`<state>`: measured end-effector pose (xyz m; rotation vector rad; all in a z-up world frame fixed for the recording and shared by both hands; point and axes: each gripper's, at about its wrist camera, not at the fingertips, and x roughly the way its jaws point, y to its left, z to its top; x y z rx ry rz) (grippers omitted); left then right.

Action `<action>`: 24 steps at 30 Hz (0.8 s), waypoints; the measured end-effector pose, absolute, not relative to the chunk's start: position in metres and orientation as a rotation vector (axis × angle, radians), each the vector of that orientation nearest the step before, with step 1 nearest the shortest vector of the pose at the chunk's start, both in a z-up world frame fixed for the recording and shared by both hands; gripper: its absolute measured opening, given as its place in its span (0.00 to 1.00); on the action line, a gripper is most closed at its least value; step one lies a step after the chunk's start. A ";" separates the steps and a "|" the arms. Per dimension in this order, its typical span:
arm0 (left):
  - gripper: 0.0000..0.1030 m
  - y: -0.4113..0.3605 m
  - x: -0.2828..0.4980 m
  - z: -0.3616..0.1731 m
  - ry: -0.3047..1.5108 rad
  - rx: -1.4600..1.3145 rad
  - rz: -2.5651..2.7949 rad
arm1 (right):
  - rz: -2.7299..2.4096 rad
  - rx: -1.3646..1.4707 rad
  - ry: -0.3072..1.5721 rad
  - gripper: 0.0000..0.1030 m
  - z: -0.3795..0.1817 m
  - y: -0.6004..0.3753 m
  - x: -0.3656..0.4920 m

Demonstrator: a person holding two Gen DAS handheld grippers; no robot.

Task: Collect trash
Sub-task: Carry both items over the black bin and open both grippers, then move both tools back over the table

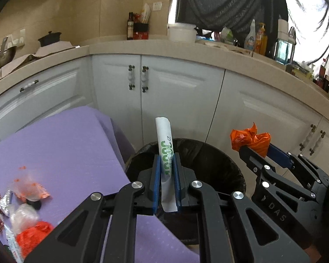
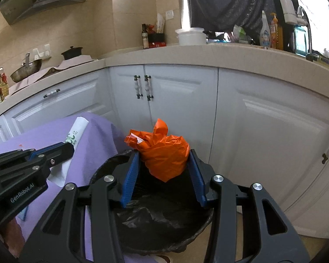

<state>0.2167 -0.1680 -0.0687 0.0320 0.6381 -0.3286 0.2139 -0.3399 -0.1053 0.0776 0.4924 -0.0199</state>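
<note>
My left gripper (image 1: 166,160) is shut on a white paper sleeve with green print (image 1: 164,144), held upright above the near rim of the black-lined trash bin (image 1: 221,164). My right gripper (image 2: 164,160) is shut on a crumpled orange plastic bag (image 2: 162,151) and holds it over the bin (image 2: 164,219). The right gripper with the orange bag (image 1: 250,138) also shows at the right of the left wrist view. The left gripper with the sleeve (image 2: 76,131) shows at the left of the right wrist view.
A purple-covered table (image 1: 65,144) stands left of the bin, with several wrappers and orange scraps (image 1: 26,208) at its near left. White cabinets (image 1: 175,94) and a cluttered countertop (image 1: 208,50) curve behind the bin.
</note>
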 end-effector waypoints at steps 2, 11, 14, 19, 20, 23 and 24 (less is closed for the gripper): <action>0.13 -0.172 0.223 -0.075 0.663 0.031 -0.331 | -0.027 0.080 0.499 0.42 -0.110 -0.343 0.219; 0.53 -0.178 0.233 -0.088 0.718 0.024 -0.317 | -0.053 0.107 0.566 0.58 -0.132 -0.351 0.242; 0.57 -0.172 0.227 -0.084 0.695 0.031 -0.308 | -0.052 0.116 0.557 0.58 -0.128 -0.347 0.235; 0.62 -0.144 0.199 -0.071 0.636 0.015 -0.269 | -0.030 0.121 0.534 0.58 -0.119 -0.333 0.214; 0.62 -0.138 0.194 -0.069 0.629 0.012 -0.258 | -0.021 0.124 0.527 0.58 -0.116 -0.327 0.207; 0.64 -0.113 0.170 -0.064 0.610 0.004 -0.214 | 0.013 0.131 0.515 0.58 -0.110 -0.310 0.193; 0.64 -0.103 0.161 -0.063 0.603 0.002 -0.196 | 0.032 0.130 0.510 0.58 -0.108 -0.300 0.185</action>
